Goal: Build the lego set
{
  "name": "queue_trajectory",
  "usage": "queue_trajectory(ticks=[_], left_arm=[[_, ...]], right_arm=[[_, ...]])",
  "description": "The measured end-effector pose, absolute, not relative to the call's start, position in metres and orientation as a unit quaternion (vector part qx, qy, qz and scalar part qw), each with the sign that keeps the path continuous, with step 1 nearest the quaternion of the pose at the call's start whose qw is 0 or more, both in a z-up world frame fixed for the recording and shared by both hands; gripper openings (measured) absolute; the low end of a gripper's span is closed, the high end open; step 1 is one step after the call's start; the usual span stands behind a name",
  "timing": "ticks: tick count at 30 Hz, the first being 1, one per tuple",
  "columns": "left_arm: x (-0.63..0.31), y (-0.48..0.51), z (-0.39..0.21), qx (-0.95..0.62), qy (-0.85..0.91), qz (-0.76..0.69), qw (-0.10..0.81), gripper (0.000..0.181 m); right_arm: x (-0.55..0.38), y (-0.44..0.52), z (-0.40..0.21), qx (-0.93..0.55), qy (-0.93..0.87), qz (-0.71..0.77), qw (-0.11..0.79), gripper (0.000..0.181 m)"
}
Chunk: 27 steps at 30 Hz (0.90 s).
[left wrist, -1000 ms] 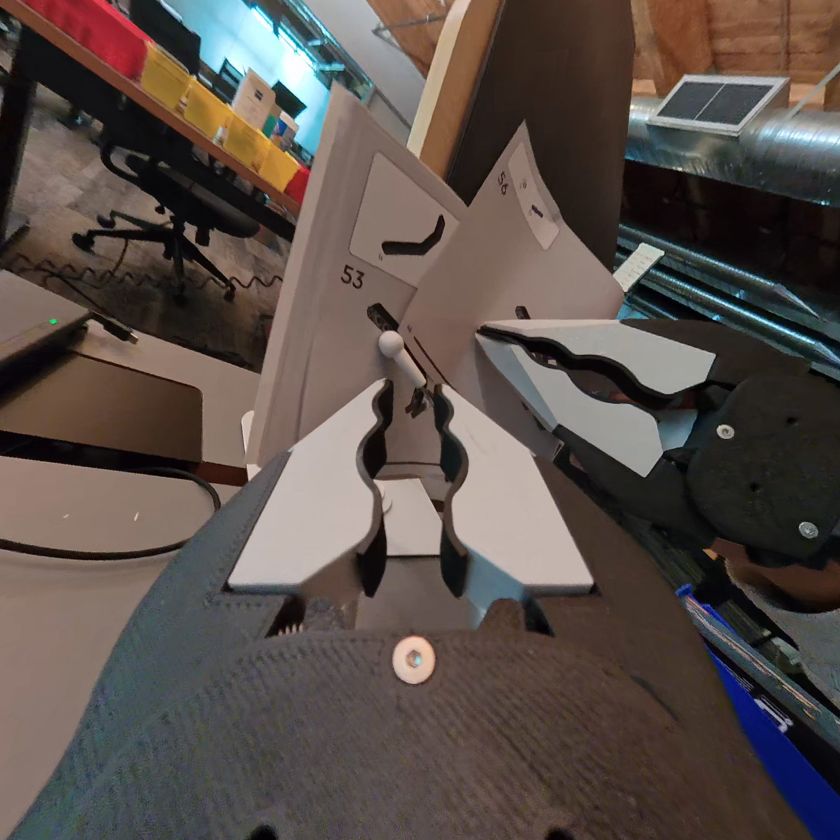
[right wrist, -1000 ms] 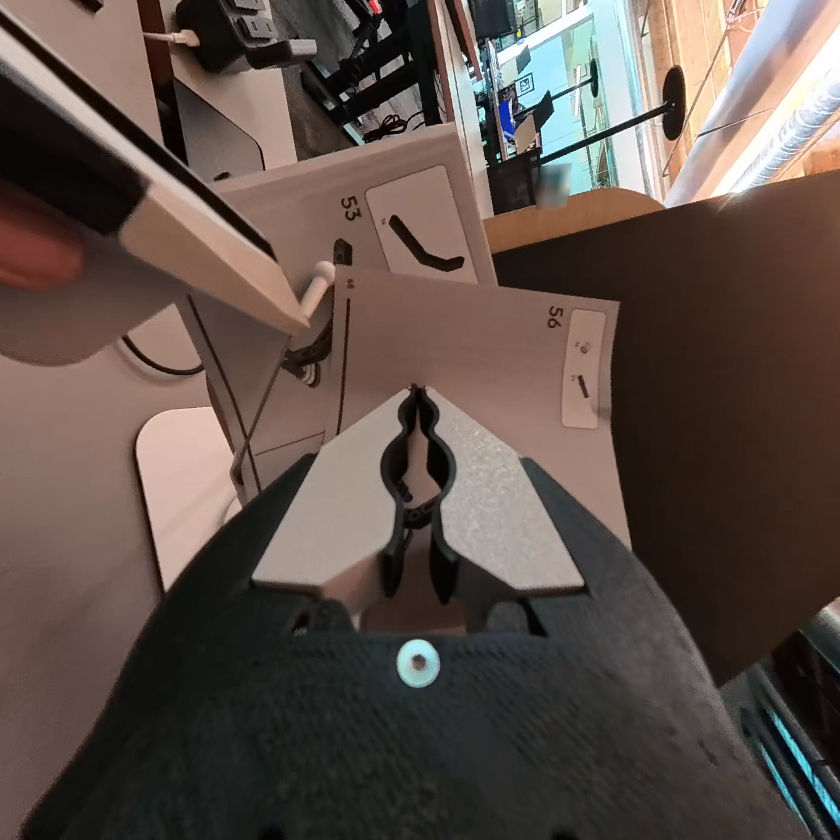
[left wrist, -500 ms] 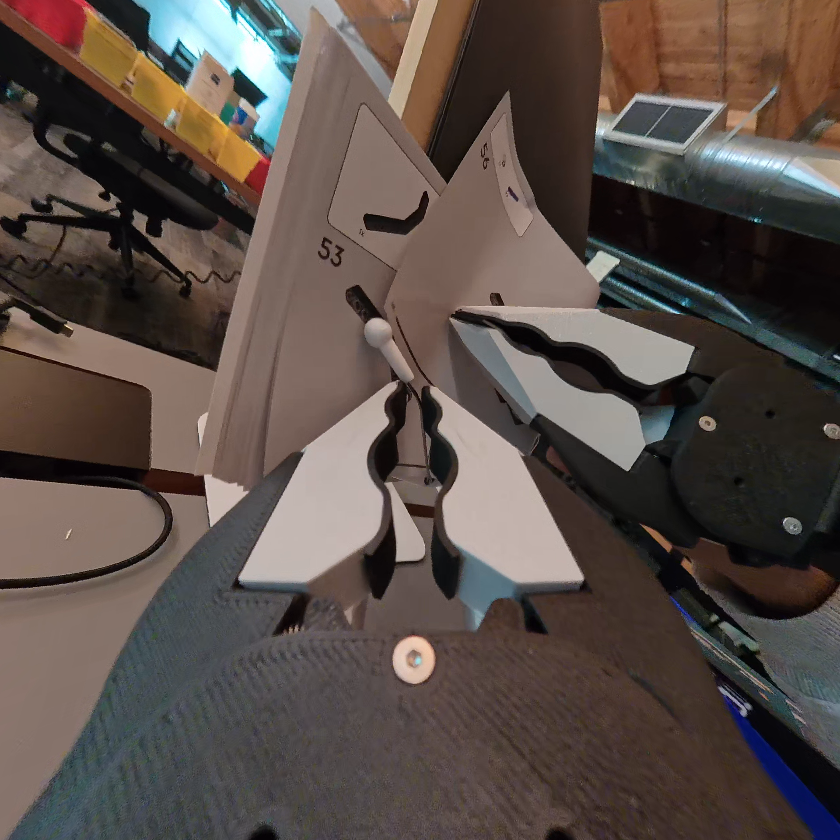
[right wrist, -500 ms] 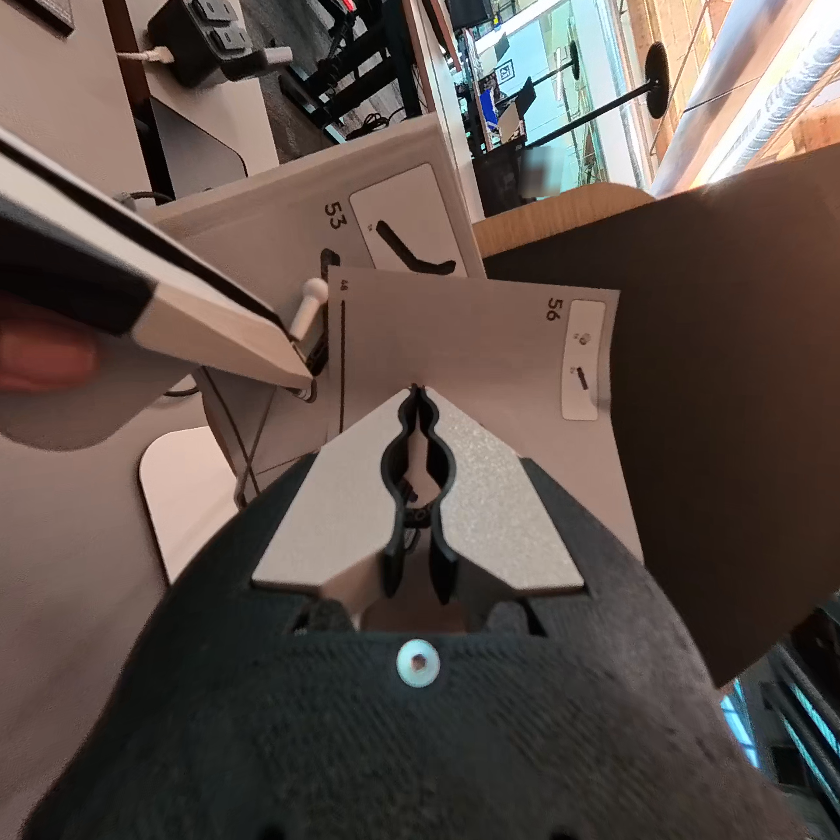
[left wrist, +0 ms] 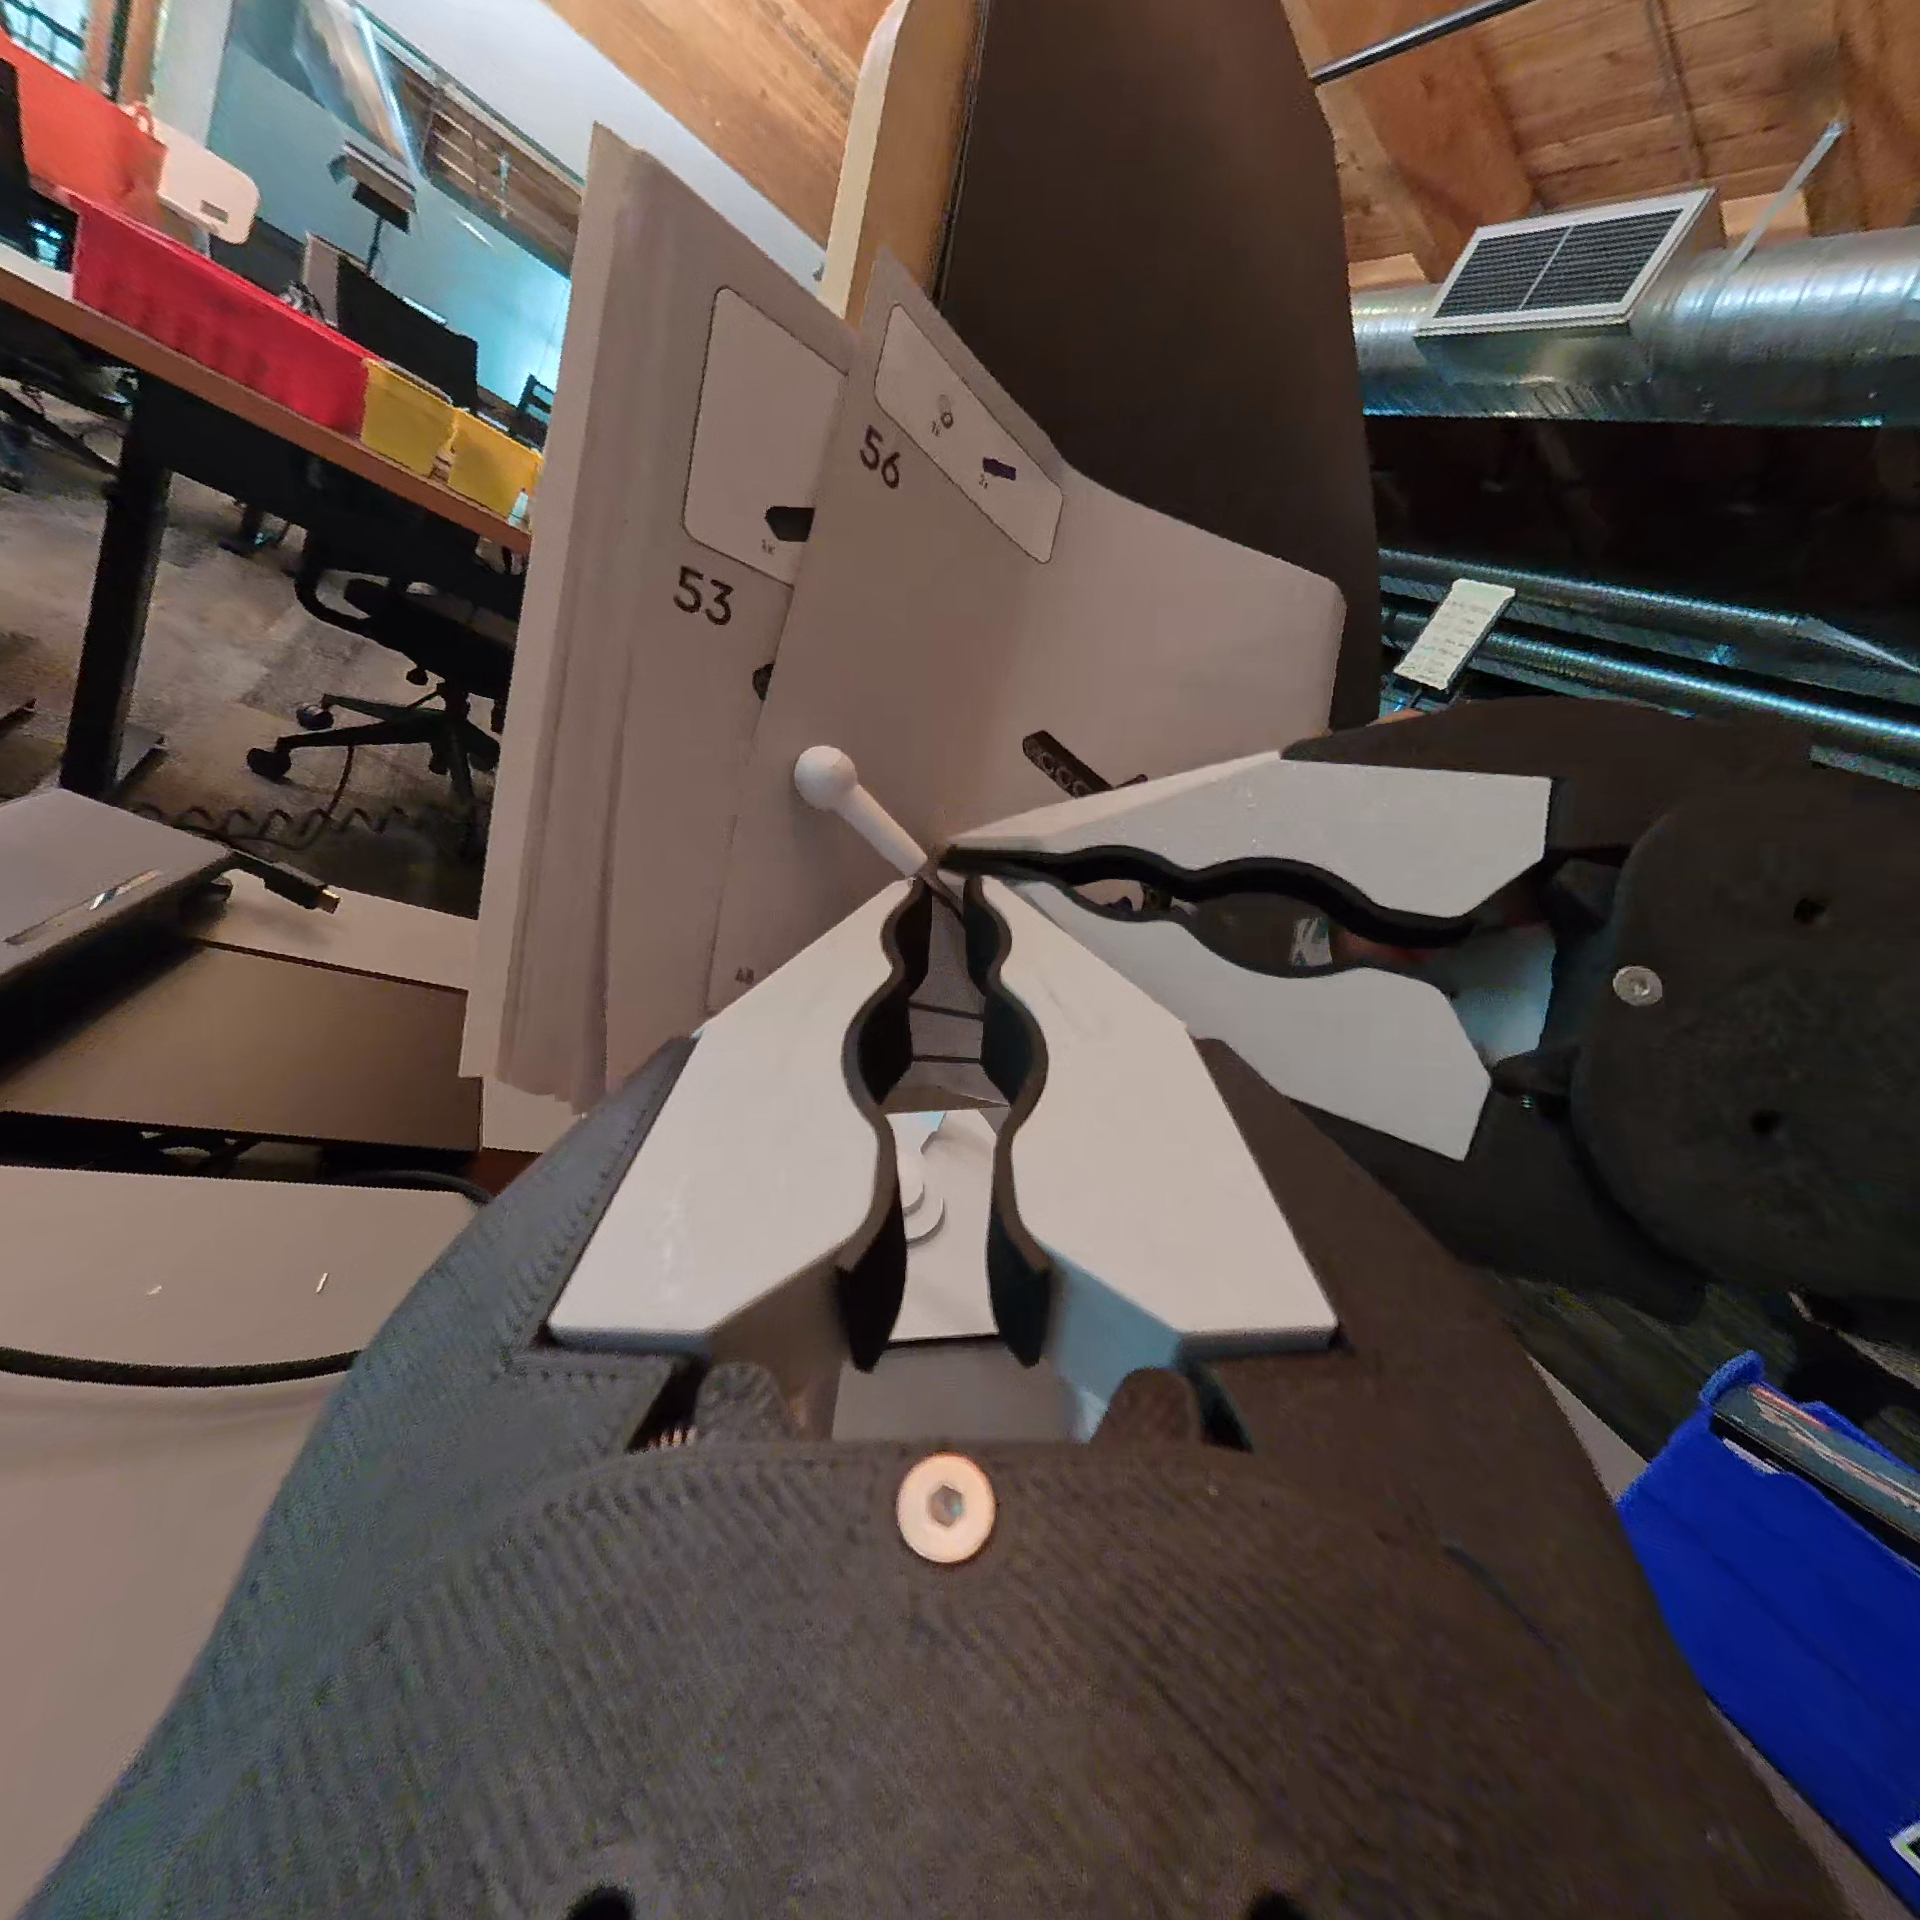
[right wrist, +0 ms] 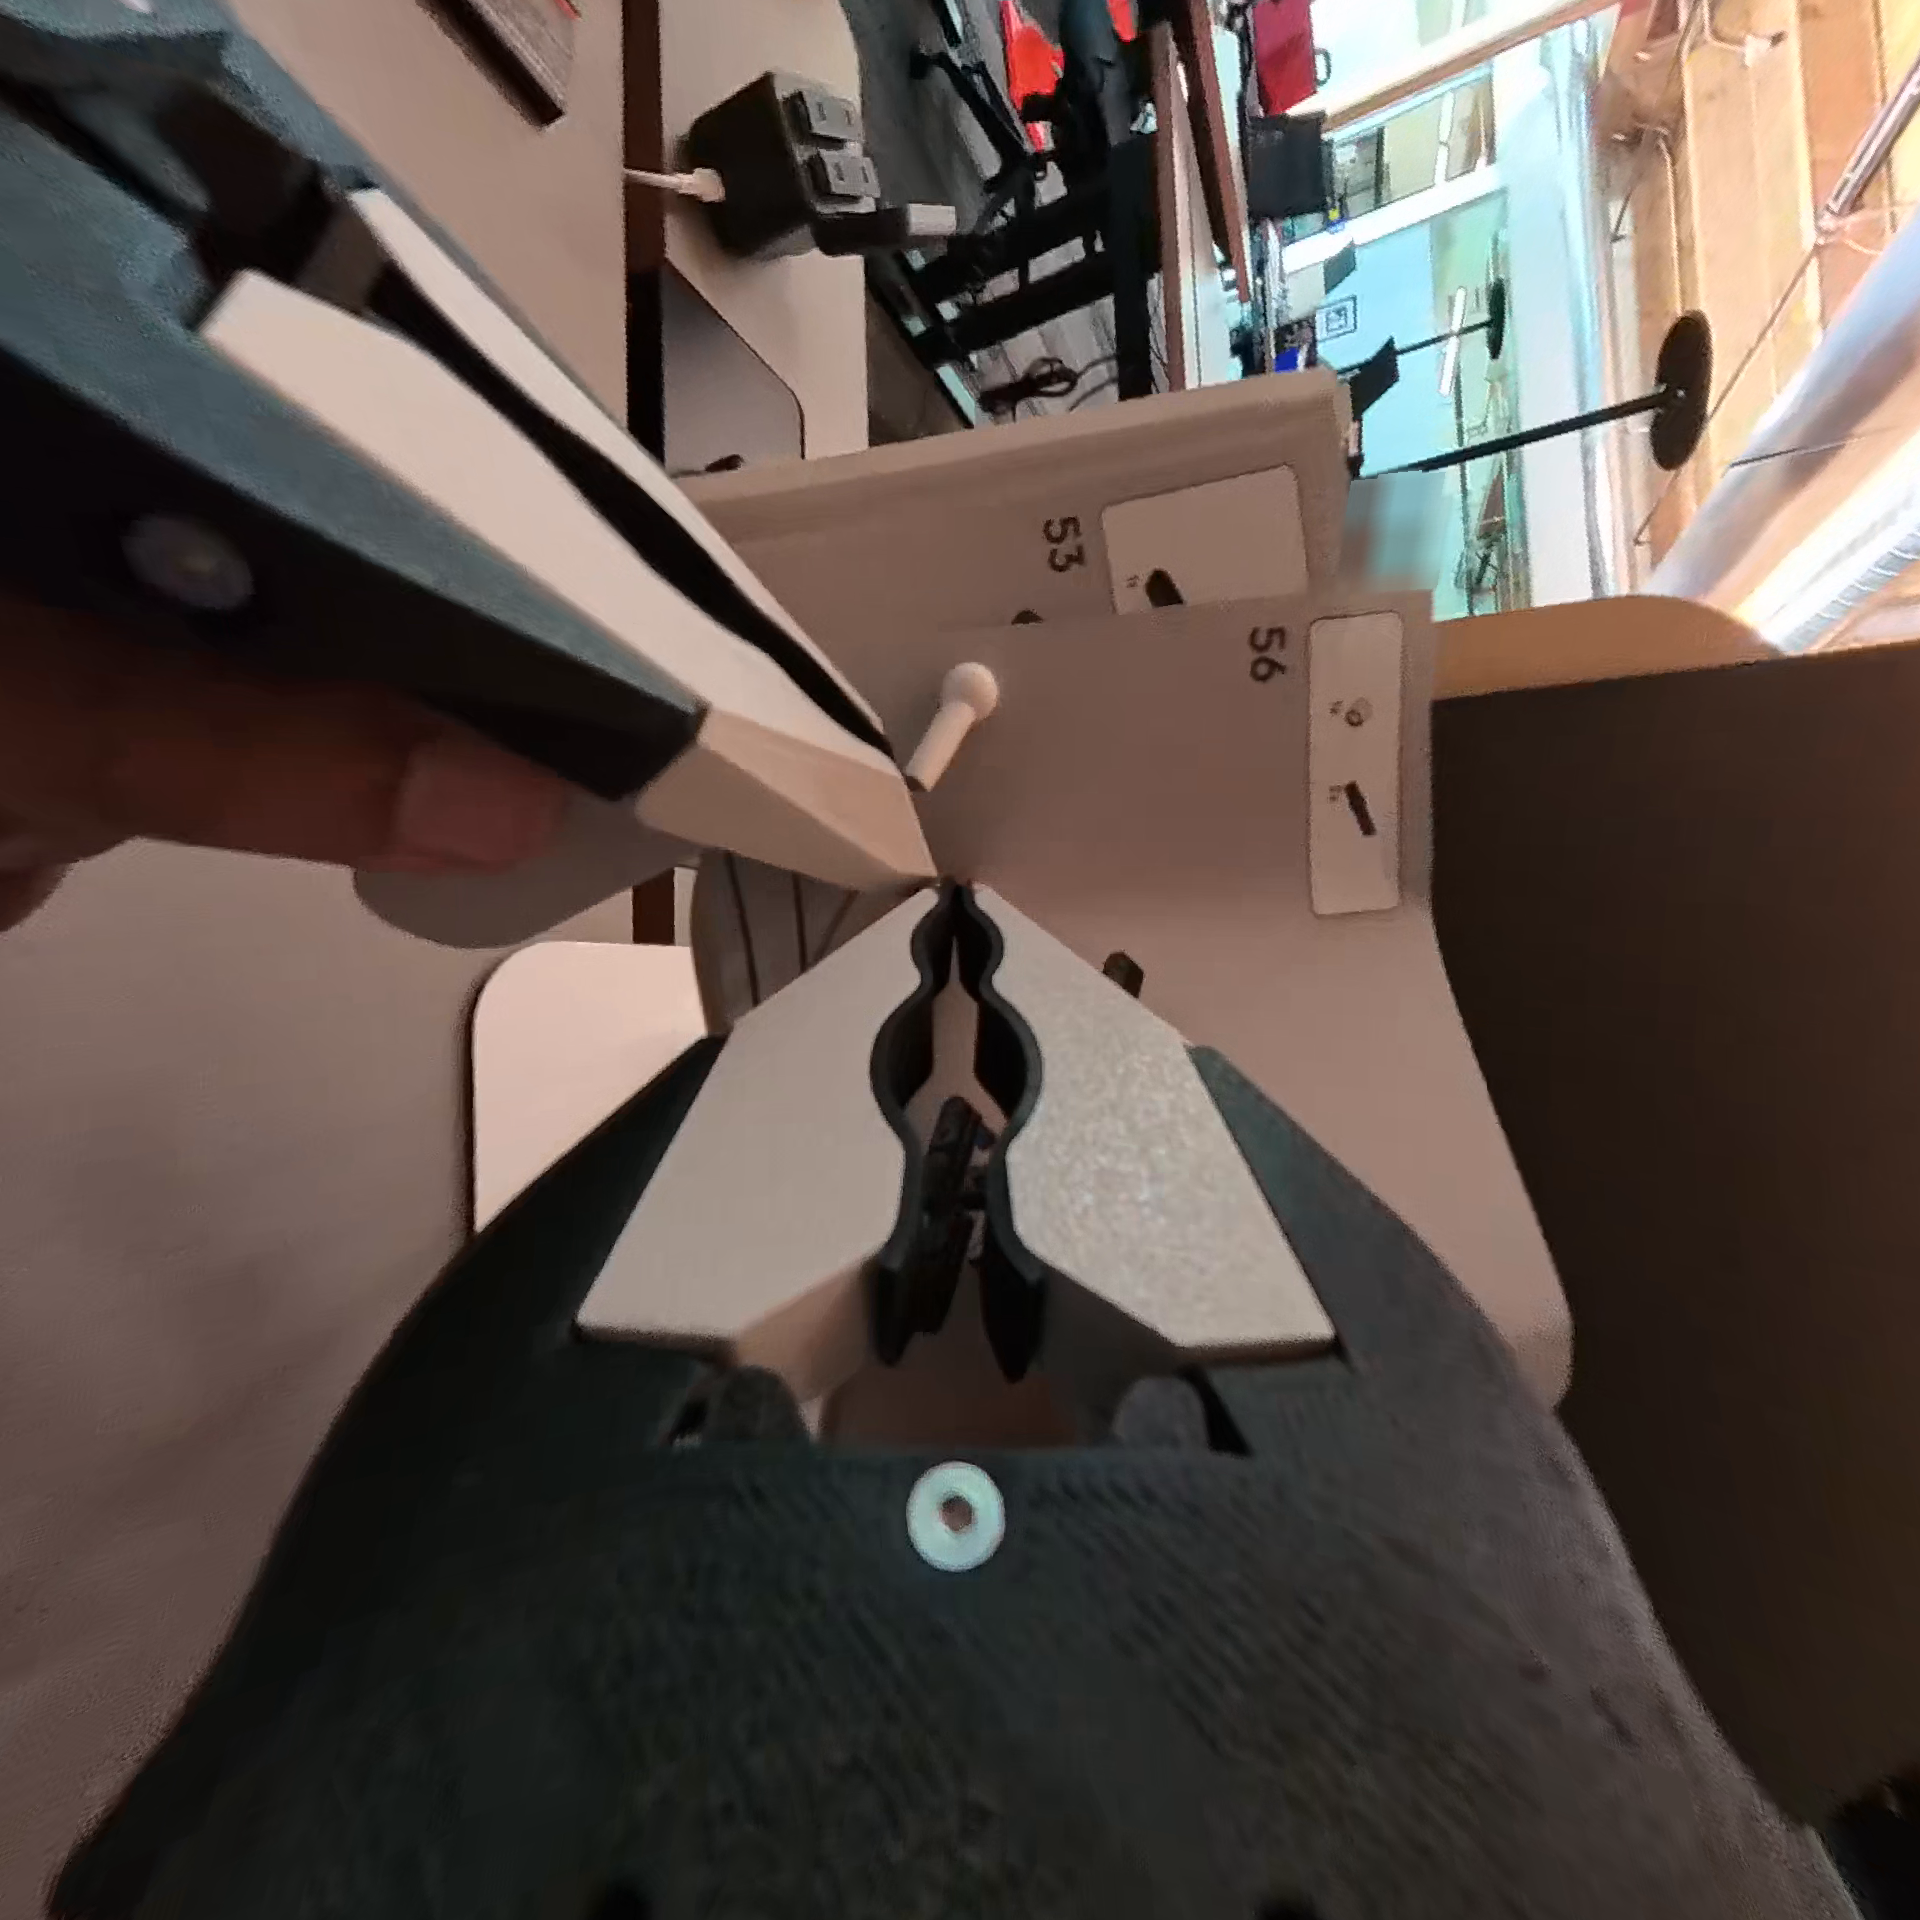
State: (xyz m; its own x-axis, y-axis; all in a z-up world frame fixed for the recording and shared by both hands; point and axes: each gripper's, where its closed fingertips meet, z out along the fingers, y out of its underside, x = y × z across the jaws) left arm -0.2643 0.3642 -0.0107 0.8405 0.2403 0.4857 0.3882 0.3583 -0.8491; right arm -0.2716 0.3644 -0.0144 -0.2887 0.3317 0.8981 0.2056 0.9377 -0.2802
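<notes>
The left gripper [left wrist: 940, 883] has its fingers closed together at the tips, clamped on the thin end of a white pin [left wrist: 854, 798]. The pin's long axis runs from the fingertips toward 11 o'clock in the left wrist view, ball end farthest out. The right gripper [right wrist: 954, 891] is also closed at the tips; a small black piece [right wrist: 940, 1195] sits deep between its fingers. Whether the tips pinch a page cannot be told. The two grippers meet tip to tip, leaving no free room between them.

Just beyond, the instruction booklet [left wrist: 623, 727] stands upright with one page [left wrist: 1091, 644] fanned toward 1 o'clock; the pin lies just in front of this page. A dark panel [left wrist: 1143, 312] rises behind the booklet.

At 5 o'clock, a blue bin [left wrist: 1787, 1558] shows only its near edge; contents hidden. Far off at 10 o'clock, red bins [left wrist: 218, 312] and yellow bins [left wrist: 447, 436] line a desk [left wrist: 260, 400].
</notes>
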Motion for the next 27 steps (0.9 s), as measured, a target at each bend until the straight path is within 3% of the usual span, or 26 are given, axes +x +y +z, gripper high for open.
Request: queue_trajectory(ticks=[10, 15, 27], left_arm=[[-0.266, 0.365, -0.012, -0.567, -0.282, -0.063, 0.772, 0.004], [-0.264, 0.365, -0.01, -0.561, -0.283, -0.063, 0.775, 0.004], [-0.265, 0.367, -0.009, -0.564, -0.283, -0.079, 0.772, 0.004]], right_arm=[[-0.247, 0.364, 0.024, -0.154, -0.78, 0.093, 0.6, 0.0], [-0.246, 0.404, 0.008, -0.228, -0.786, 0.033, 0.574, 0.0], [-0.273, 0.375, -0.002, -0.213, -0.795, 0.056, 0.565, 0.0]])
